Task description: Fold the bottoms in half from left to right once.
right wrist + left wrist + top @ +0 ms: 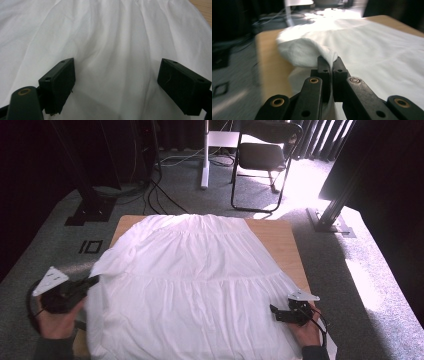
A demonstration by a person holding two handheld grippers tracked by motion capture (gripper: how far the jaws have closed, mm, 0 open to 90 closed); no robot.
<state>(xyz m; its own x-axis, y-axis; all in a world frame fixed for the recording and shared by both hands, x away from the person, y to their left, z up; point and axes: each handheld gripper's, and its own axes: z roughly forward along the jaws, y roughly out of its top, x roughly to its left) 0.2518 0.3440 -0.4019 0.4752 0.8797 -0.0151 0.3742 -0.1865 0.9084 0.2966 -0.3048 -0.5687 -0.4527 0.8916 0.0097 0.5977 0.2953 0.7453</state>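
White tiered skirt (195, 280) lies spread flat over the wooden table (280, 237), its narrow waist end toward the far edge and its wide hem toward the person, so its long axis runs from far to near. At the garment's left edge the left gripper (92, 281) has its jaws pressed together on a pinch of the fabric; the left gripper view shows the cloth bunched between the two black pads (324, 67) and lifted off the tabletop into a rounded fold that drapes back toward the middle of the skirt (372, 47). The right gripper (274, 312) rests at the opposite edge, near the lower right part of the hem, with its jaws standing wide apart and nothing between them; in the right gripper view the gathered white fabric (112, 50) lies flat just beyond the tips. What the coming move seems to turn on is that the body of the skirt lies to the right of the pinched edge, across the short axis, so carrying that edge over would fold the garment lengthwise. The left hand is the one already engaged, while the right is close enough to steady the far side.
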